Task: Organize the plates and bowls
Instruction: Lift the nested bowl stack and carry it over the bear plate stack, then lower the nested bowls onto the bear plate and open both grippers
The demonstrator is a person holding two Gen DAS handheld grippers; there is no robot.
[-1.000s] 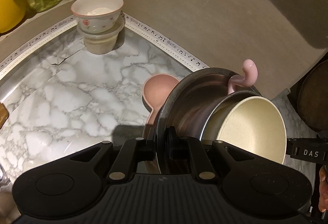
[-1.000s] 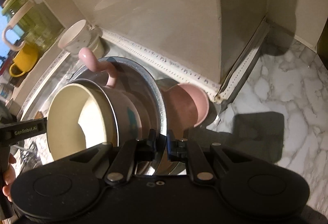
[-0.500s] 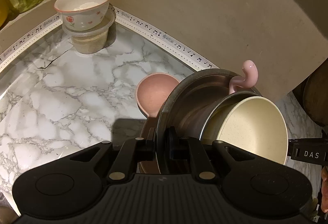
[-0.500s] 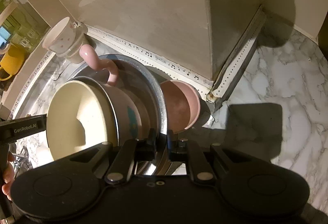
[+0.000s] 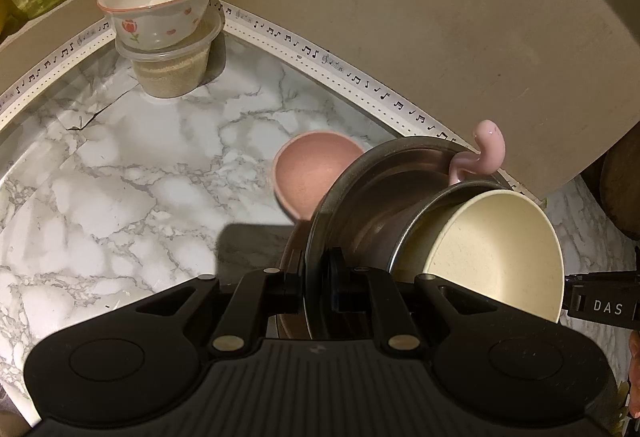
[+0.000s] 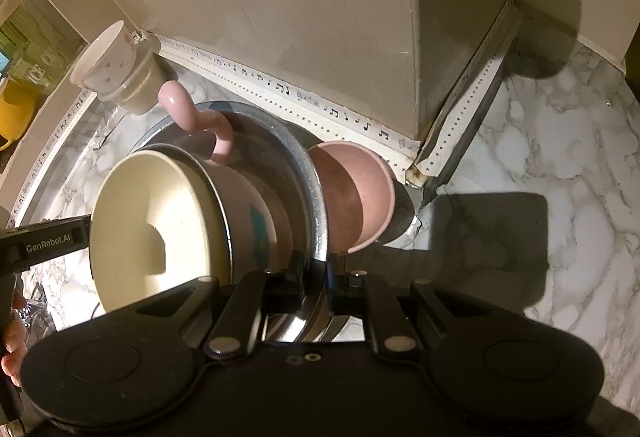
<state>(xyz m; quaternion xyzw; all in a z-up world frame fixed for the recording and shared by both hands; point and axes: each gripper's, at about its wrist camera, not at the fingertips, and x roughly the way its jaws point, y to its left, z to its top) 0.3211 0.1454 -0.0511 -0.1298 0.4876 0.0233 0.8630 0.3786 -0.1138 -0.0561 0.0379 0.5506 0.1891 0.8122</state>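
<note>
Steel basin (image 5: 384,189), with cream bowl (image 5: 496,249) nested inside, is pinched at opposite rims by left gripper (image 5: 316,277) and right gripper (image 6: 316,277), tilted above marble counter (image 5: 120,189), pink bowl (image 5: 312,173) beneath.

A tilted steel plate (image 5: 360,189) carries a cream bowl (image 5: 496,253) nested in a pink-handled metal bowl (image 6: 244,205); a pink bowl (image 5: 312,169) sits beneath. A floral bowl (image 5: 160,9) rests far left.
</note>
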